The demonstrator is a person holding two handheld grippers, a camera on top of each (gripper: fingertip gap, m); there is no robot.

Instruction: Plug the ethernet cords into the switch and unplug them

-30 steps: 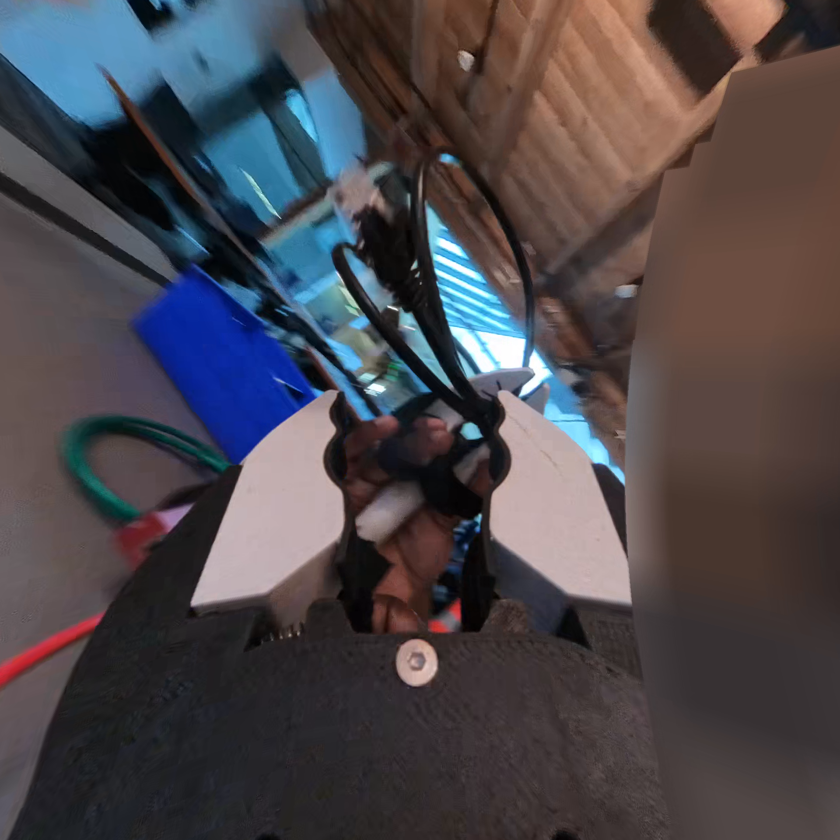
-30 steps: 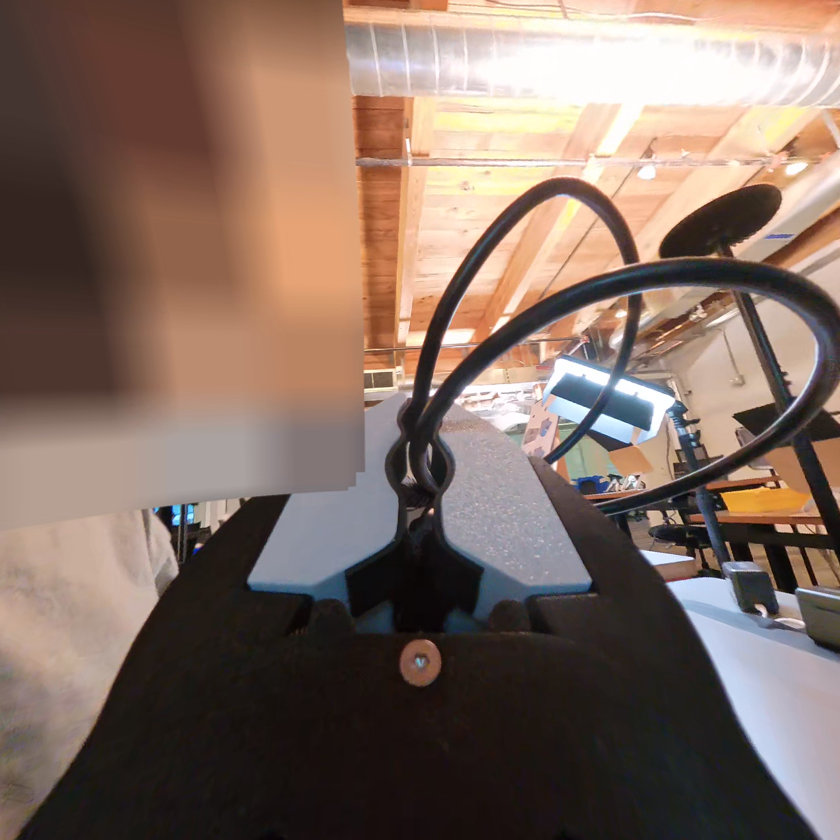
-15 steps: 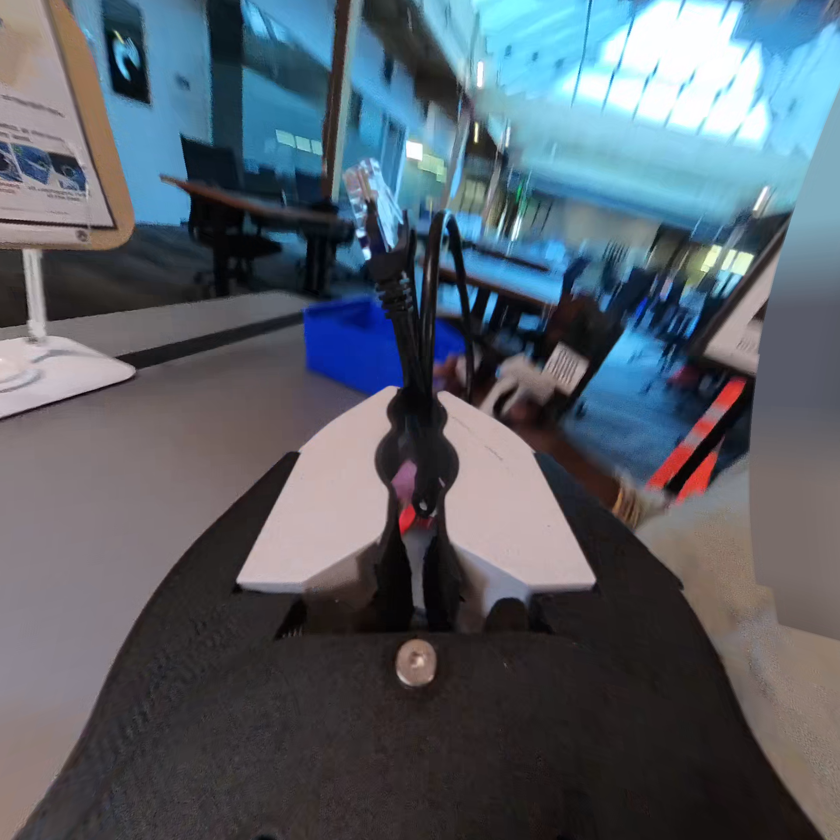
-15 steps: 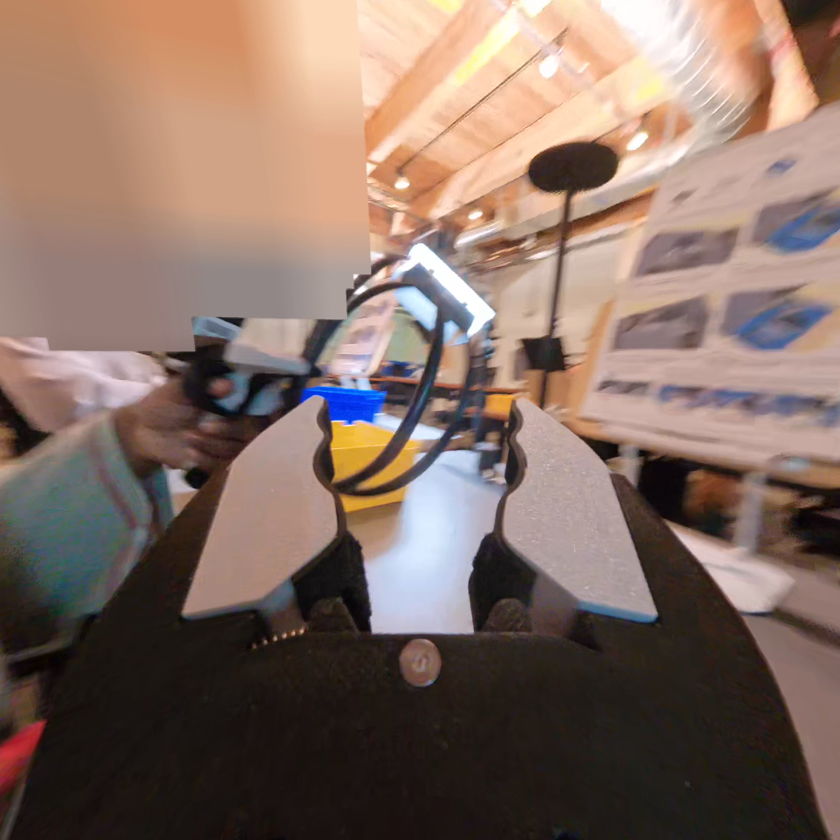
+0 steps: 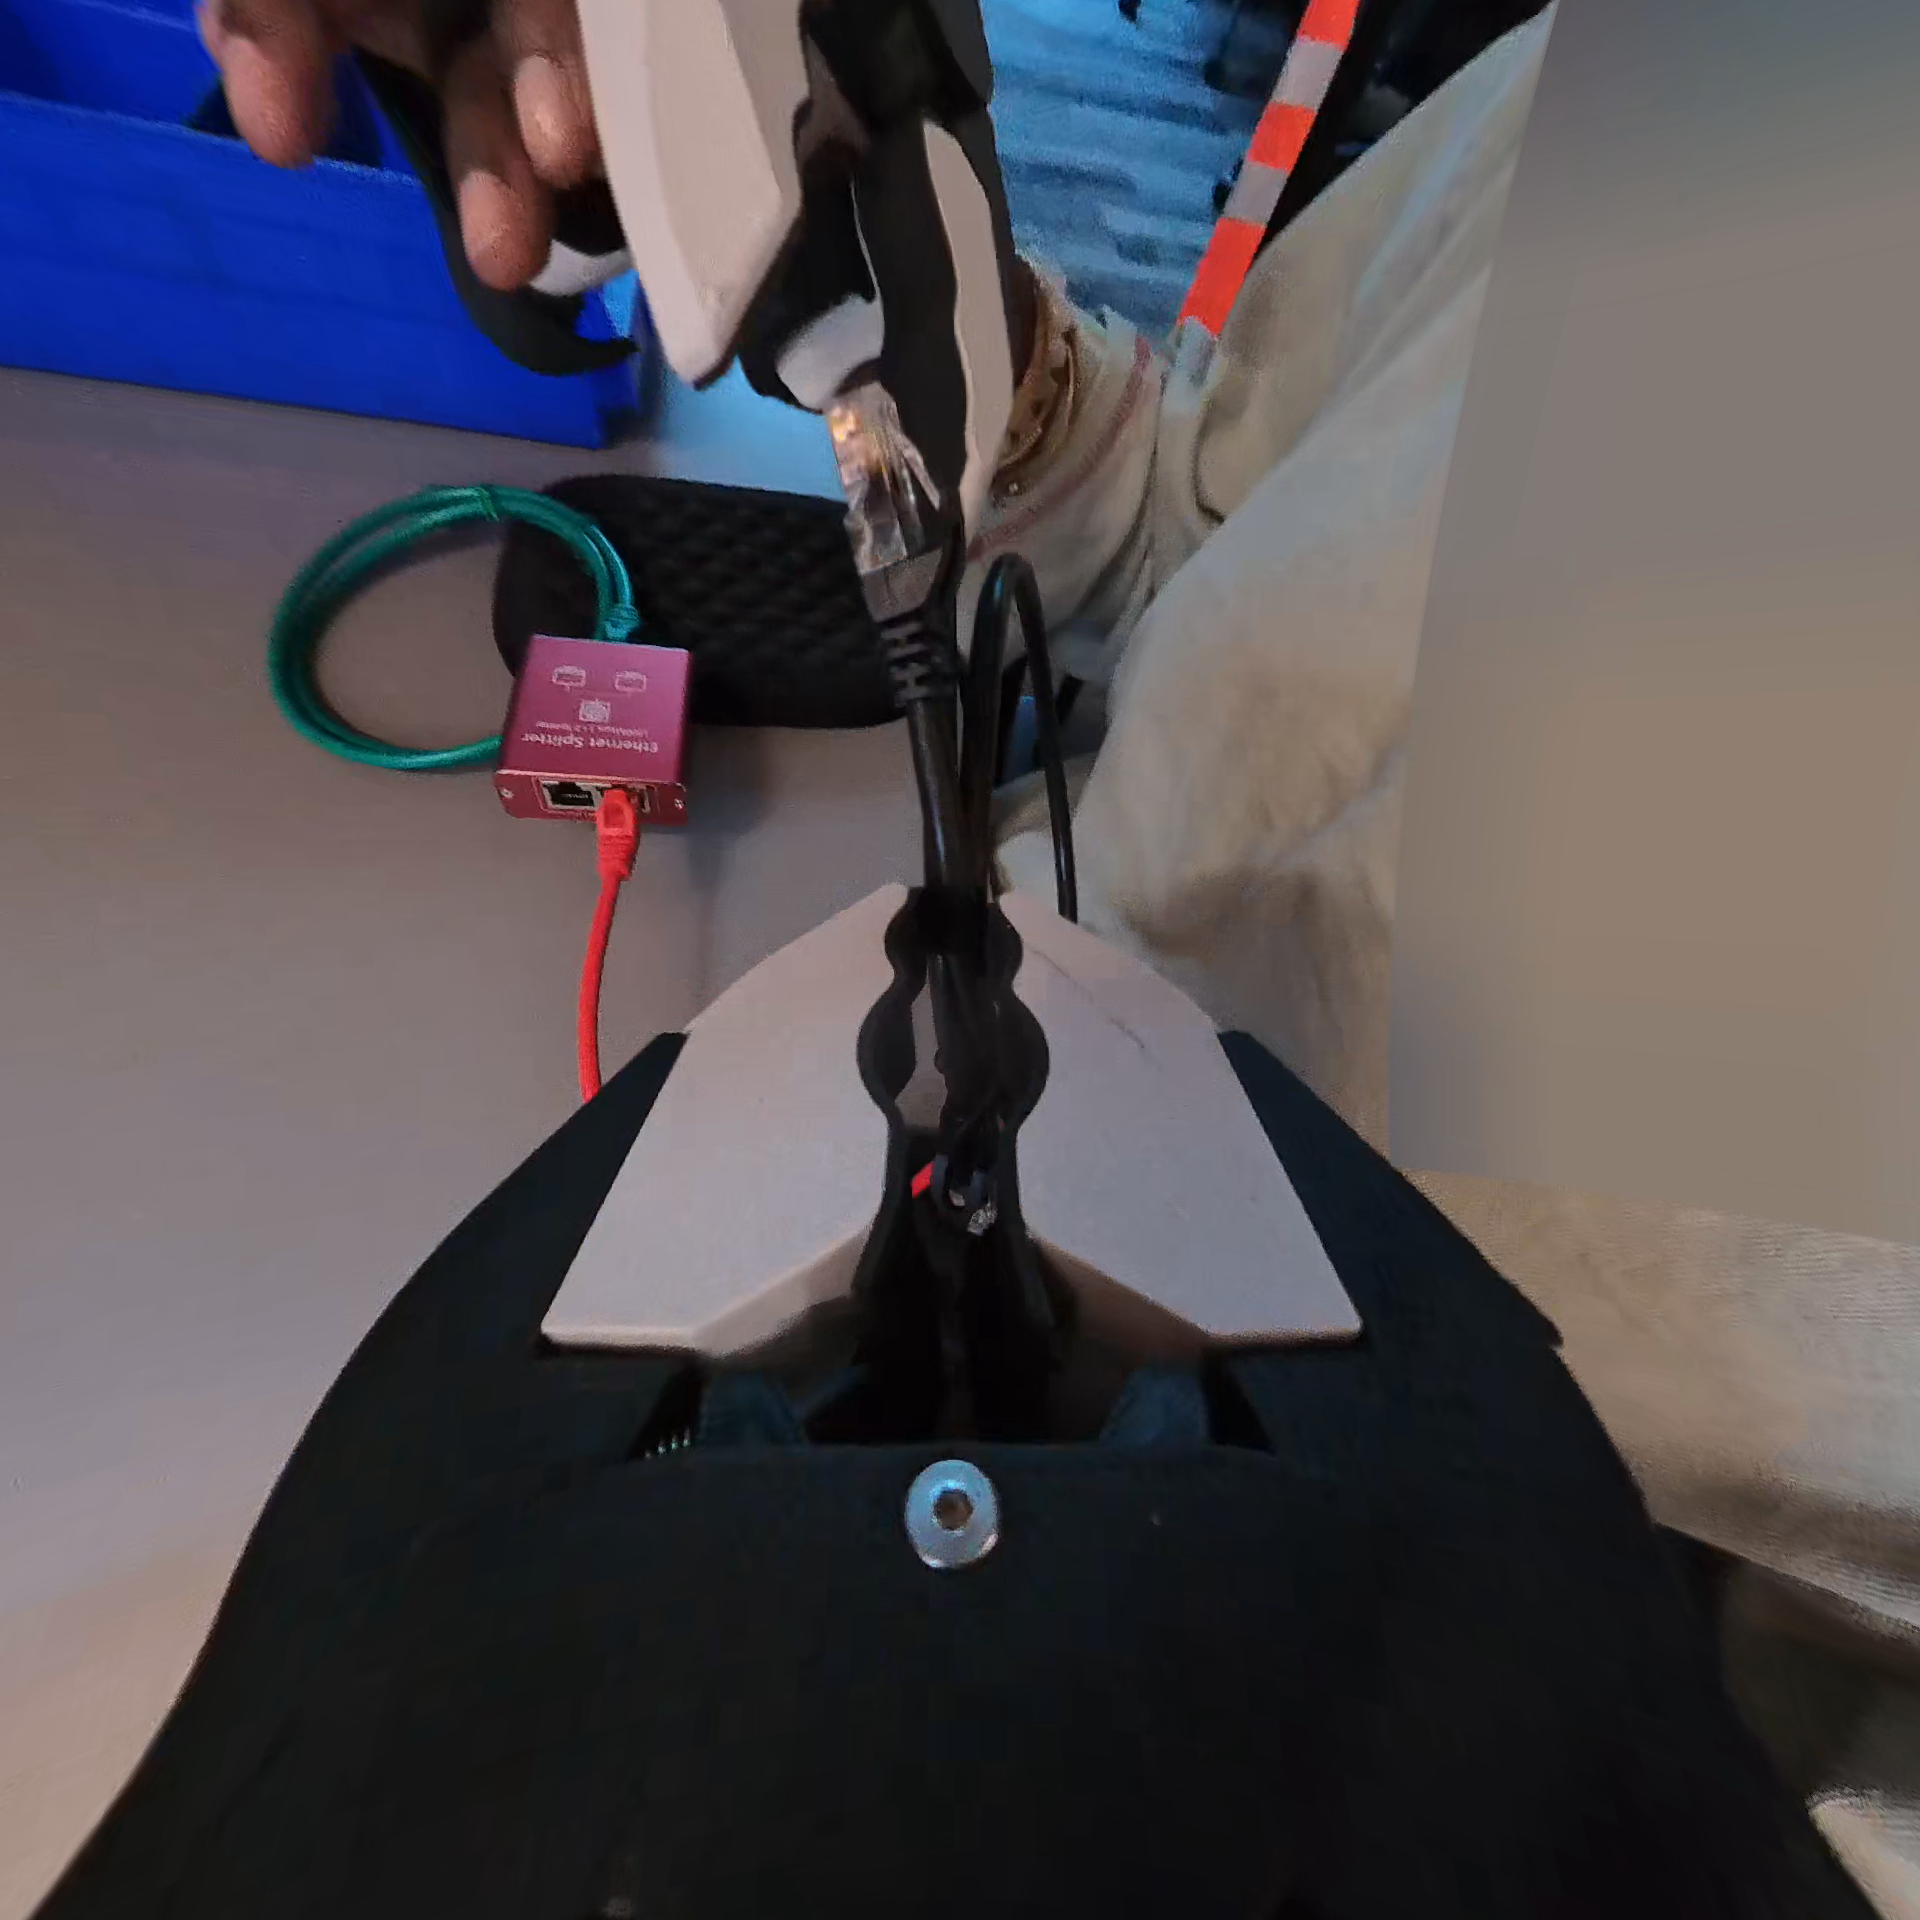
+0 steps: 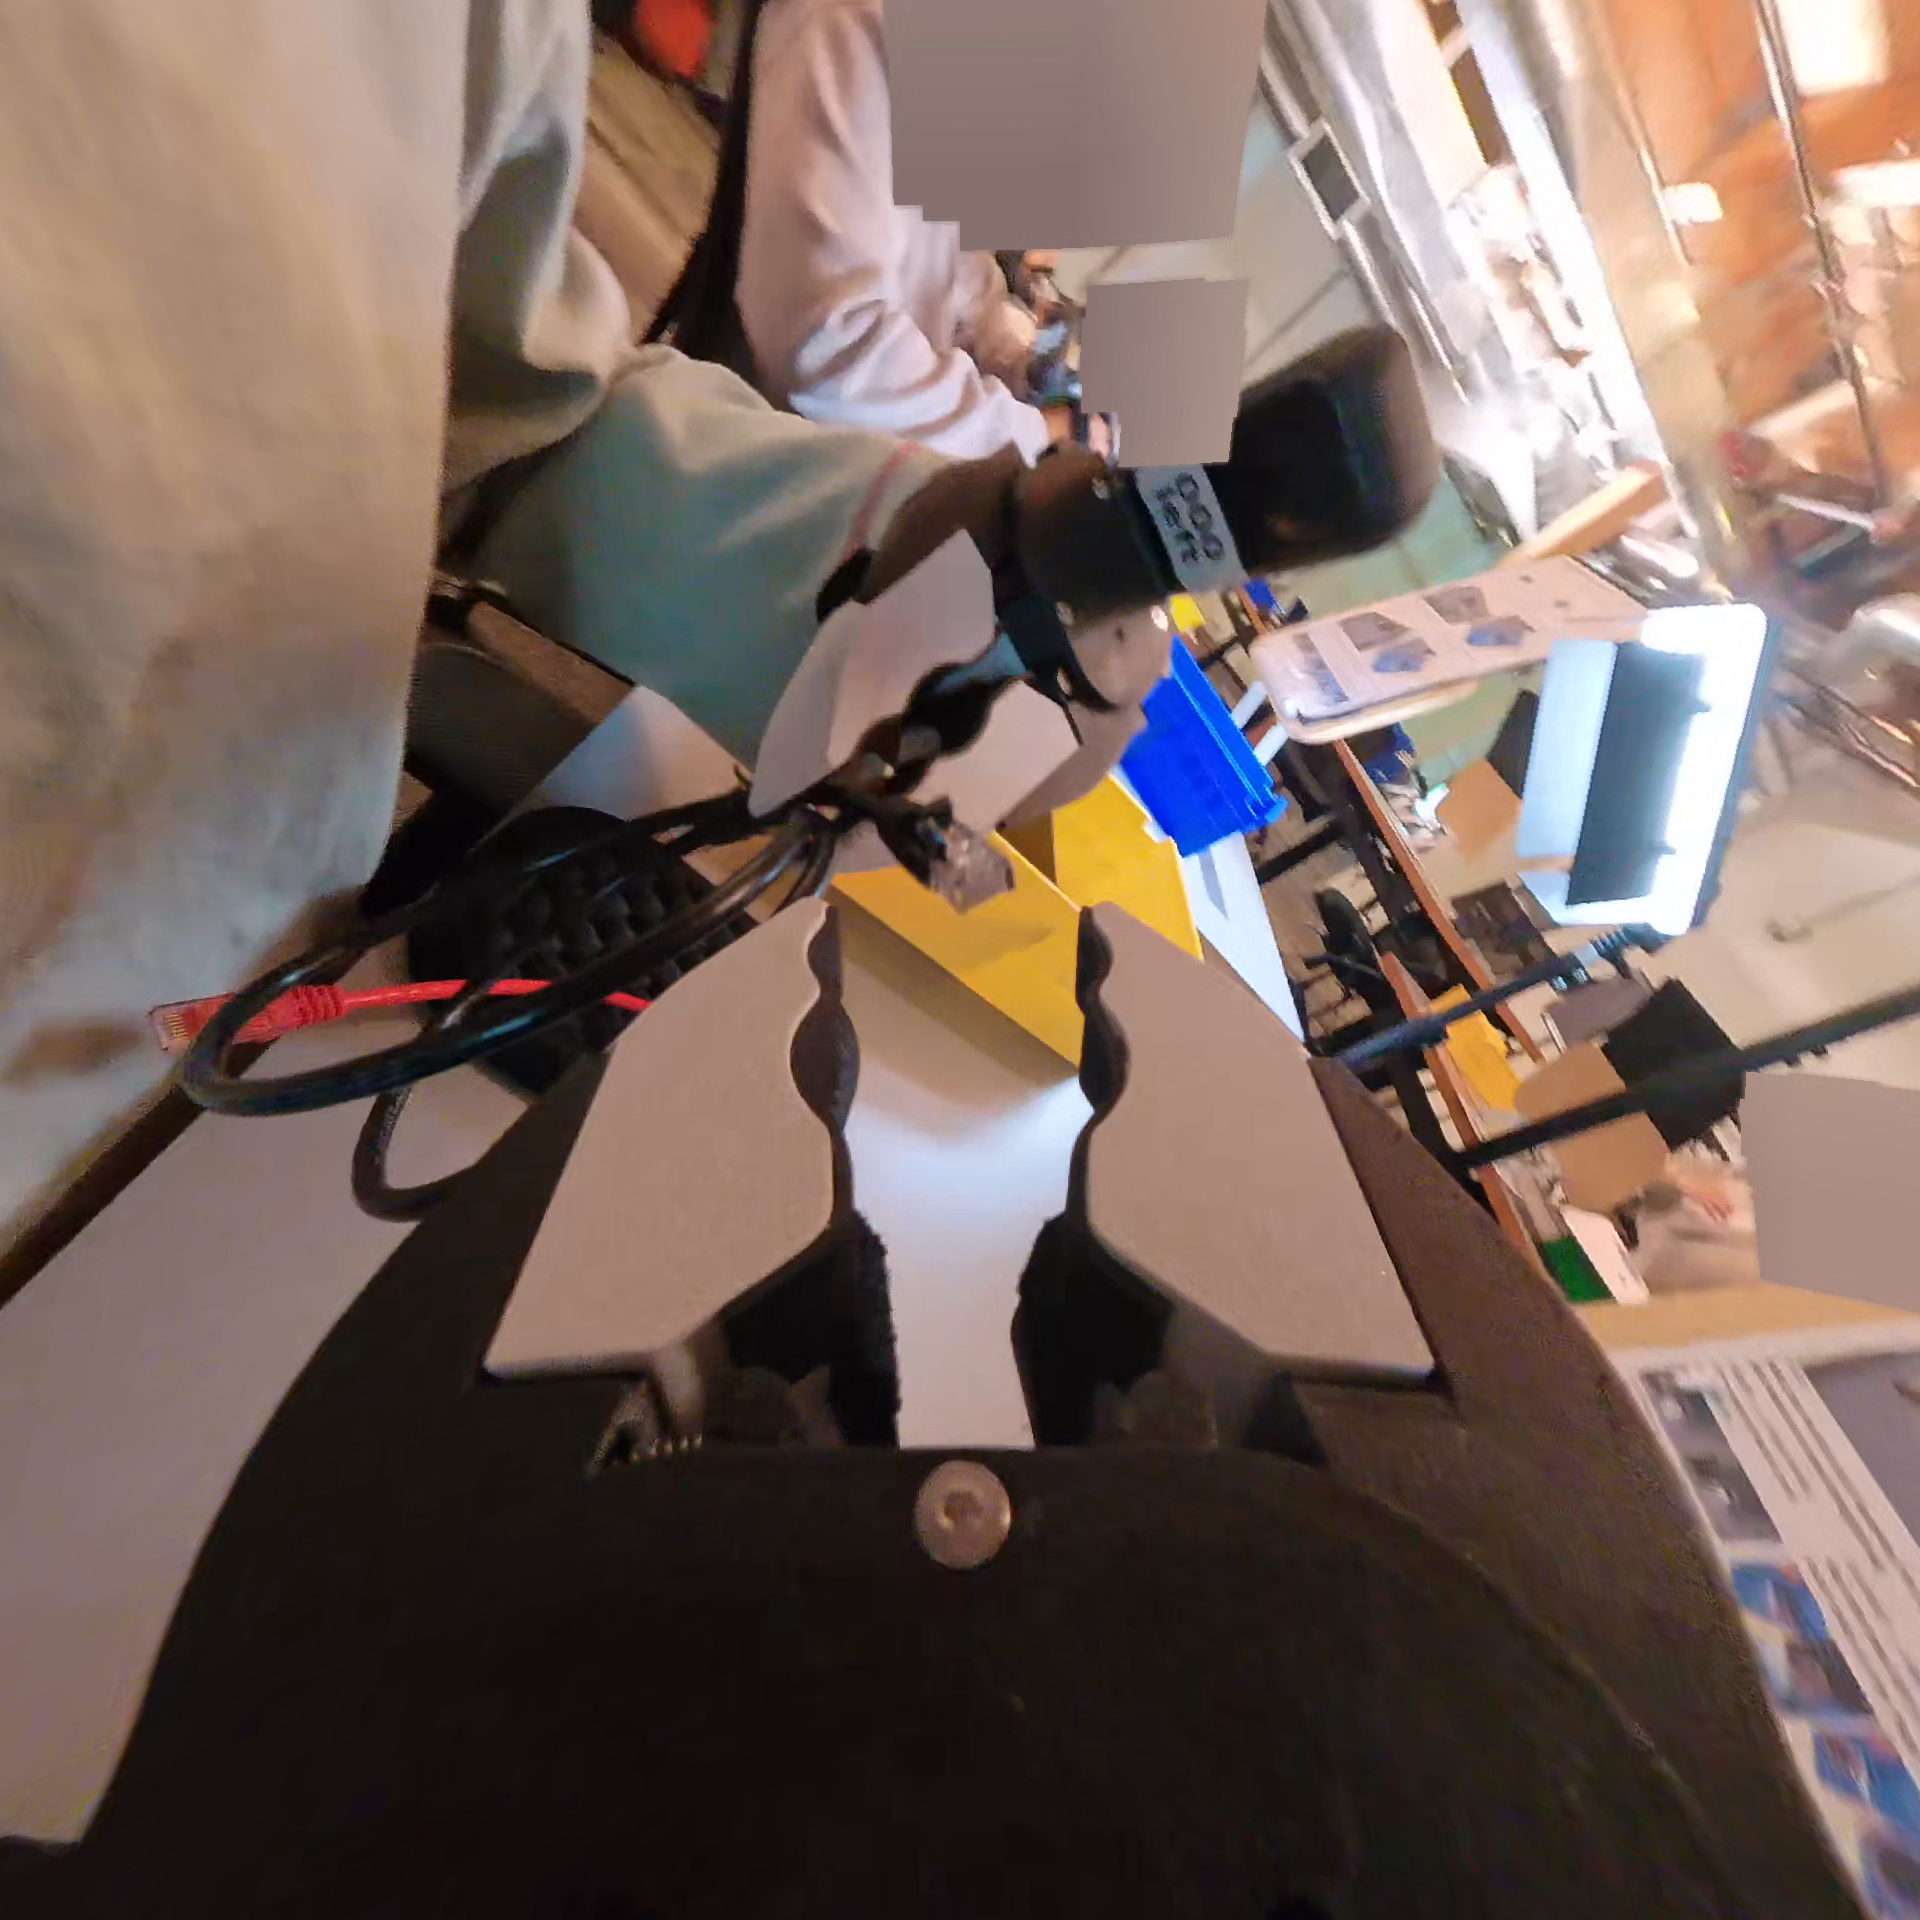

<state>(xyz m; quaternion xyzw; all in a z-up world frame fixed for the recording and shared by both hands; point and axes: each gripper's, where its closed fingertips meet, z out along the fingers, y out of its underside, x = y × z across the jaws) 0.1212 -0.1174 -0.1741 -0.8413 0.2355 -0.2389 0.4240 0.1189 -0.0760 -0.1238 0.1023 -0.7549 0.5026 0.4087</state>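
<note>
Small red metal switch box point(image 5: 594, 732) on the grey table point(image 5: 208, 987), at ten o'clock from your left gripper point(image 5: 951, 914), whose jaws pinch the bundled black ethernet cord point(image 5: 935, 769); red cord point(image 5: 592, 966) plugged in. Your right gripper point(image 6: 951, 925): jaws spread, empty.

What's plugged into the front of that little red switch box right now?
The red switch box has two front ports. The red cord is plugged into the right one; the left port is open. Its back is hidden, so whether the green cord connects there cannot be seen.
</note>
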